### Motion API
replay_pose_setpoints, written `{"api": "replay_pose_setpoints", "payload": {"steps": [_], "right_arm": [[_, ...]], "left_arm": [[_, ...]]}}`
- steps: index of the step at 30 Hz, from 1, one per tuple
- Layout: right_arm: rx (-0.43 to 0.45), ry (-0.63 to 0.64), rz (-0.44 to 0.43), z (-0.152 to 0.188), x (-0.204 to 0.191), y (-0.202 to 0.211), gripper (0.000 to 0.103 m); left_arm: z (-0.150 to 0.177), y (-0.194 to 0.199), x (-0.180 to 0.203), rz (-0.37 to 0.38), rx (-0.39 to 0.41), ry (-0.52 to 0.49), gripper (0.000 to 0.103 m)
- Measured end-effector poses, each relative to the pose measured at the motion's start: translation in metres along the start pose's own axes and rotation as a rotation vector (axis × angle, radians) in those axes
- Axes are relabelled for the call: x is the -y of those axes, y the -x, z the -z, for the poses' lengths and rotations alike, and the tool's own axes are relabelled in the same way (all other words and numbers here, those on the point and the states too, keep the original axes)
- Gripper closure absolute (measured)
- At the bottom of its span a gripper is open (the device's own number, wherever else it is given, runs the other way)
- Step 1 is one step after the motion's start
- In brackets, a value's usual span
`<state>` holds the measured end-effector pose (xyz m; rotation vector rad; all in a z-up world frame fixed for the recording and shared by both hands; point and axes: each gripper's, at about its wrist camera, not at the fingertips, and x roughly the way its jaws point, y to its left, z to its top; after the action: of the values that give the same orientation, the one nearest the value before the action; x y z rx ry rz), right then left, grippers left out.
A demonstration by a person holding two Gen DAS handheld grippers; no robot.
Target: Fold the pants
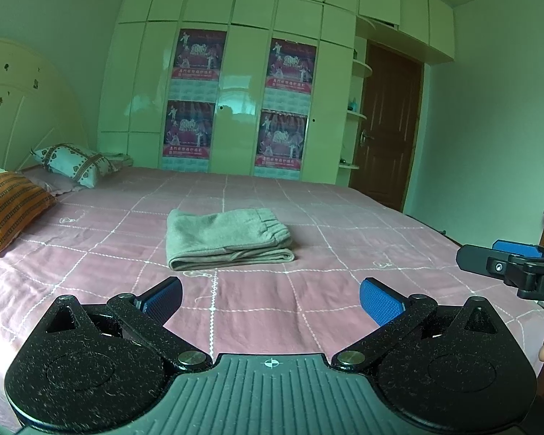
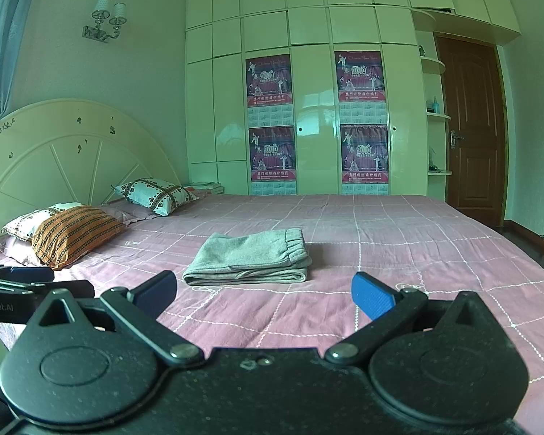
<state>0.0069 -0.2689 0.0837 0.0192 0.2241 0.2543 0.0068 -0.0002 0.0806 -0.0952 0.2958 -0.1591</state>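
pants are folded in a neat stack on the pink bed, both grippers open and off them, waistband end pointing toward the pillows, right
Nearly. The folded pants do lie on the pink bed, with the left gripper and right gripper open and clear. But the right wrist view shows the waistband on the side away from the pillows.

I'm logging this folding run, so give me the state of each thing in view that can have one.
Pants: folded into a flat bundle, lying on the bed, held by nothing.
Left tool: open, empty, hovering short of the pants.
Right tool: open, empty, also short of the pants.
Door: closed.
Wardrobe doors: closed.
Bedsheet: spread flat.
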Motion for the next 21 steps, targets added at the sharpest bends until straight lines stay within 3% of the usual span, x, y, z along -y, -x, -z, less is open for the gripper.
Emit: {"api": "replay_pose_setpoints", "payload": {"steps": [21], "right_arm": [[0.000,0.003,-0.002,0.0003,0.0030,0.0010,0.006]], "left_arm": [[0.0007,0.0056,-0.0008,0.013,0.035,-0.019,0.000]]}}
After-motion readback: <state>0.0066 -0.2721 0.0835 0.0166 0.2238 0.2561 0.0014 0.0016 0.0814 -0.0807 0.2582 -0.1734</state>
